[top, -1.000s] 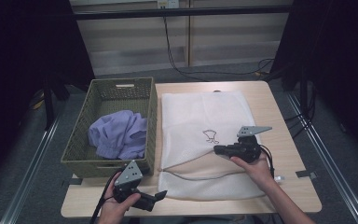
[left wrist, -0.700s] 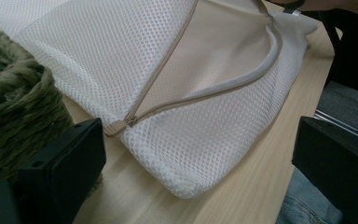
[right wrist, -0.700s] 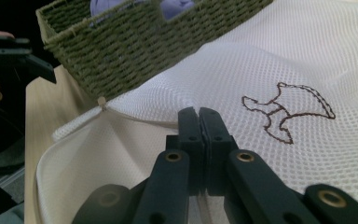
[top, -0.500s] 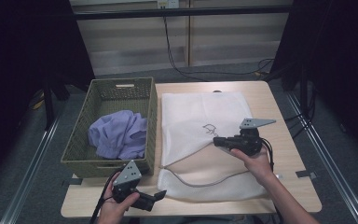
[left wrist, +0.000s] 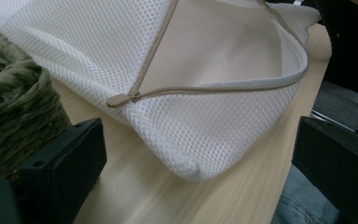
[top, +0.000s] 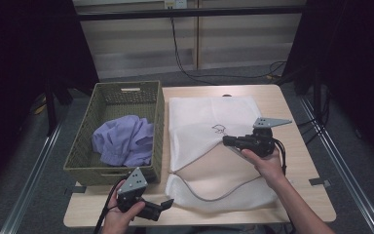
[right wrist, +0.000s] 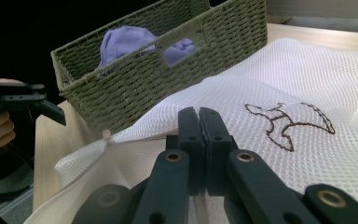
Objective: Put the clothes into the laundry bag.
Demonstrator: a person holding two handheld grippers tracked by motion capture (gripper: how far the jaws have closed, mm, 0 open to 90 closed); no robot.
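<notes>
The right tongs (top: 230,141), clamped on the mesh bag's (top: 209,117) upper edge, hold it raised; the left tongs (top: 166,204) gape beside its corner.

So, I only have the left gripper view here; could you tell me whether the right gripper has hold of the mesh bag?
Observer: Yes, the right gripper is shut on the upper edge of the mesh bag opening, holding it up off the lower layer.
Operator: Thank you. Is anything inside the basket beside it?
Observer: A crumpled purple cloth lies in the basket.
Operator: And how does the left gripper sit from above?
Observer: The left gripper is open, just short of the bag's near corner, apart from it.
</notes>
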